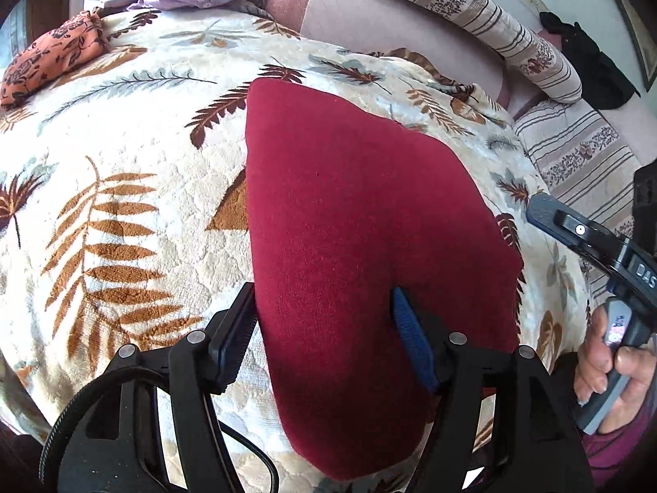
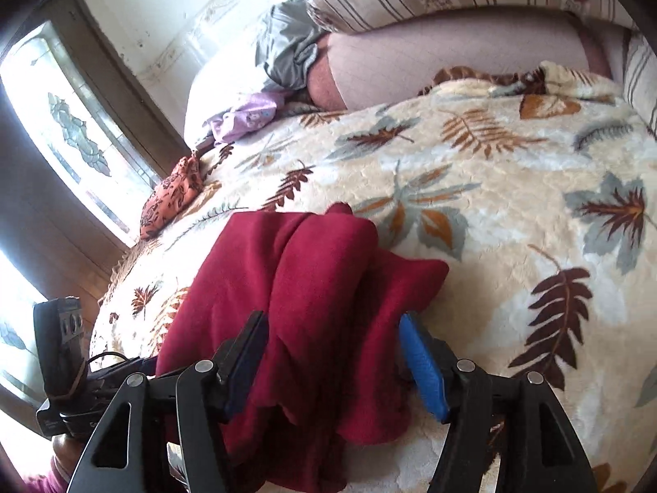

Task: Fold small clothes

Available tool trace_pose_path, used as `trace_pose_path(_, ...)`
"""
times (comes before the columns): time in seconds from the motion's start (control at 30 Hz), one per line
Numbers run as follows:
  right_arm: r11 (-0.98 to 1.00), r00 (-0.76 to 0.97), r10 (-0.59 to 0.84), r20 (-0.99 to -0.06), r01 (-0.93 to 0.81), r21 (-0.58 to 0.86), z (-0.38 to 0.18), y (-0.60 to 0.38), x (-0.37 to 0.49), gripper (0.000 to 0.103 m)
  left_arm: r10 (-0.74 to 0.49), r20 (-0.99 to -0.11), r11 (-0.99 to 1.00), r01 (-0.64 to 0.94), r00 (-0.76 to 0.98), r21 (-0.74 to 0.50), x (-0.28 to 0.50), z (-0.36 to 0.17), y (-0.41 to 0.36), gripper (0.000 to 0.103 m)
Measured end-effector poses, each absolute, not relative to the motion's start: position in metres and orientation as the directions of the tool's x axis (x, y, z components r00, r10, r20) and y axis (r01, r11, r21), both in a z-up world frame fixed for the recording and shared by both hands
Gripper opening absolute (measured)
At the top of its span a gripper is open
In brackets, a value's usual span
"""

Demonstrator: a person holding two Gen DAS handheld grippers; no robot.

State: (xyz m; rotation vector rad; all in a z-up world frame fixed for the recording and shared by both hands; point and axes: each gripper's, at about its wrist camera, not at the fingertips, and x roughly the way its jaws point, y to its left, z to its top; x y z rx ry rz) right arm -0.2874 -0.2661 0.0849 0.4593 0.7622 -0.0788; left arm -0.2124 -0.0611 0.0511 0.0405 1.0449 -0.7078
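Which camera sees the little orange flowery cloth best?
The left wrist view: the orange flowery cloth is larger there, its dark flower pattern clear, lying on the leaf blanket near the edge. The right wrist view shows it smaller, bunched by the bright window.

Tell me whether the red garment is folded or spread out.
Folded. The red garment lies doubled over in stacked layers on the leaf-print blanket, a rounded fold edge at its far end; no sleeves or legs are spread out.

The red garment (image 1: 361, 246), centre of the frame, is matt, finely napped knit cloth. Under it the leaf-print blanket (image 1: 135, 189) looks plush and embossed. The left gripper (image 1: 324, 328), at the bottom, is matt black plastic with ribbed blue pads and bright metal pins.
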Motion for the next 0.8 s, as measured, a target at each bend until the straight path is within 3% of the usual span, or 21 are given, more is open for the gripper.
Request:
trace_pose_path(0.13, 0.943, 0.755, 0.105, -0.648, 0.131, 0.306, 0.102, -0.228, -0.285, 0.062, -0.475, -0.798, 0.806, 0.546, 0.371, -0.227, -0.220, 0.054, -0.064, 0.067)
trace_pose_path(0.17, 0.948, 0.752, 0.117, -0.649, 0.111, 0.300, 0.101, -0.221, -0.282, 0.056, -0.466, -0.797, 0.812, 0.543, 0.384, -0.213, -0.222, 0.055, -0.065, 0.067)
trace_pose_path(0.23, 0.957, 0.725, 0.128, -0.677, 0.090, 0.277, 0.089, -0.208, -0.277, 0.048, -0.447, -0.797, 0.820, 0.541, 0.405, -0.186, -0.226, 0.056, -0.064, 0.067)
trace_pose_path(0.43, 0.981, 0.632, 0.000, -0.775, 0.150, 0.122, 0.038, -0.204, -0.275, 0.044, -0.403, -0.779, 0.837, 0.538, 0.481, -0.102, -0.238, 0.061, -0.063, 0.067)
trace_pose_path(0.8, 0.970, 0.651, -0.044, -0.758, 0.208, 0.122, 0.067, -0.189, -0.296, 0.051, -0.356, -0.717, 0.883, 0.467, 0.599, -0.048, -0.250, 0.079, -0.048, 0.067)
